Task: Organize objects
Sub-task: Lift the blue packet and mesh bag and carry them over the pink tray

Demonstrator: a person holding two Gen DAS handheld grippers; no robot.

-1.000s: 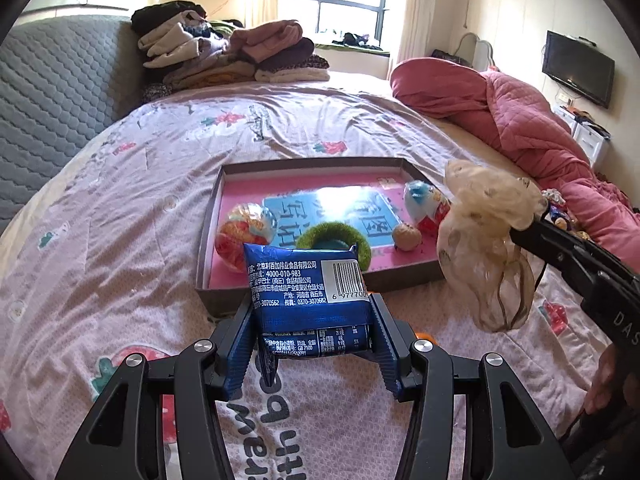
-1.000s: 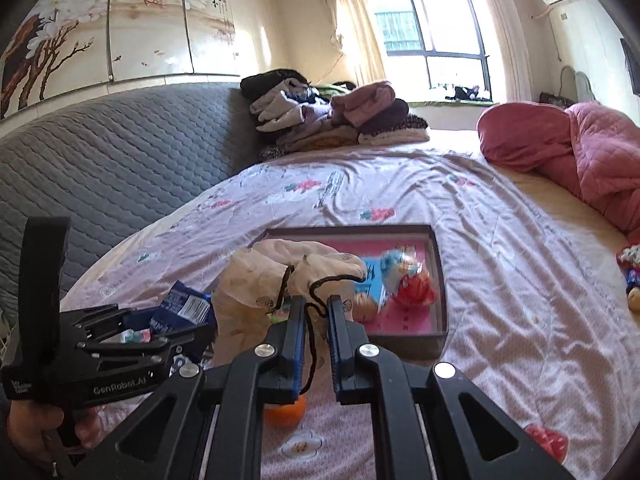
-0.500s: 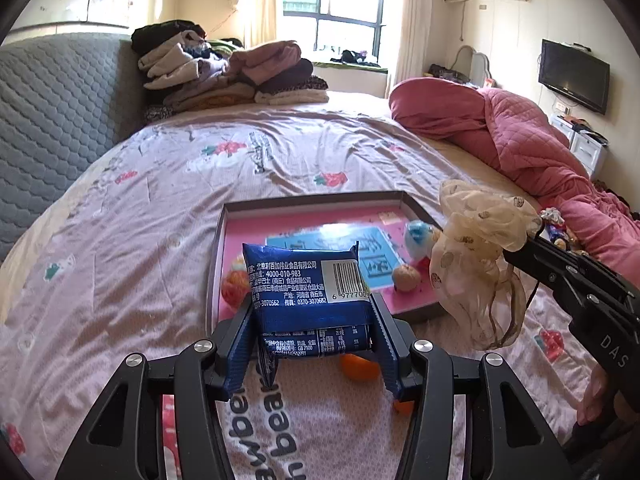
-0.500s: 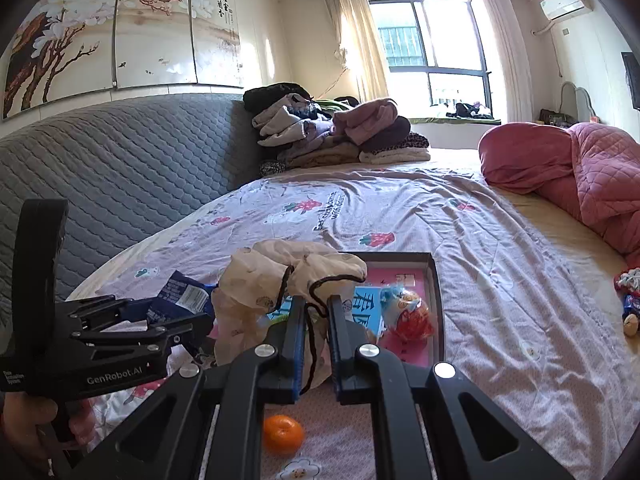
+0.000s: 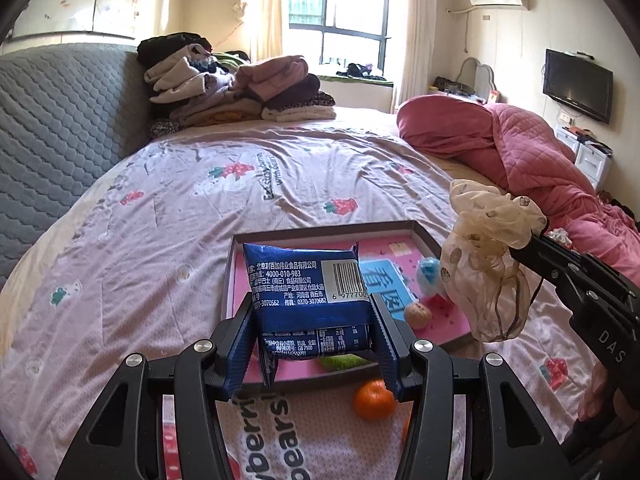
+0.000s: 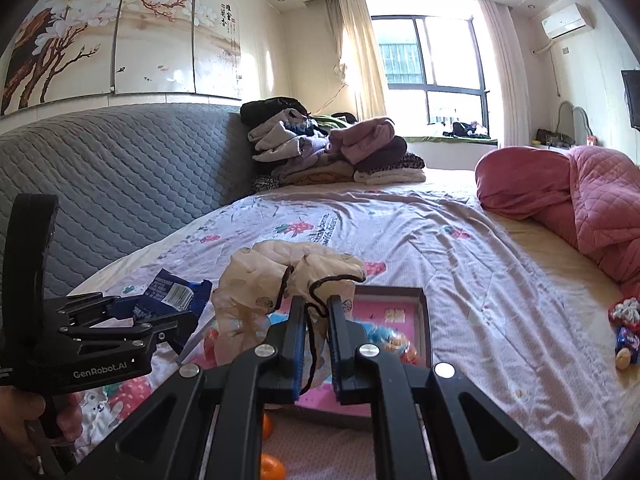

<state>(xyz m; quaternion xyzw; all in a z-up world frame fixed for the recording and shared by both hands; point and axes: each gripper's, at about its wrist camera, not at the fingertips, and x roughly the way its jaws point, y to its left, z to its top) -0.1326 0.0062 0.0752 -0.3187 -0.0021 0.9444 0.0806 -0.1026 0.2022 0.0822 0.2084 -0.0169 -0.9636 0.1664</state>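
L tongs (image 5: pixel 314 336) clamped on blue snack packet (image 5: pixel 306 284) (barcode side facing cam), held above near edge of pink-lined tray (image 5: pixel 424 236) on bed (image 5: pixel 160 220). R tongs (image 6: pixel 316 332) narrow, pinching cream drawstring pouch (image 6: pixel 280 276) by dark cord, at 3 o'clock of packet. Orange (image 5: pixel 374 398) on bed just outside tray, 6 o'clock side.

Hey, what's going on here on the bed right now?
A person is tidying small things on the bed with two handheld grippers. The left gripper is shut on a blue snack packet, held above the pink tray. The right gripper pinches a cream drawstring bag beside it. An orange lies in front of the tray.
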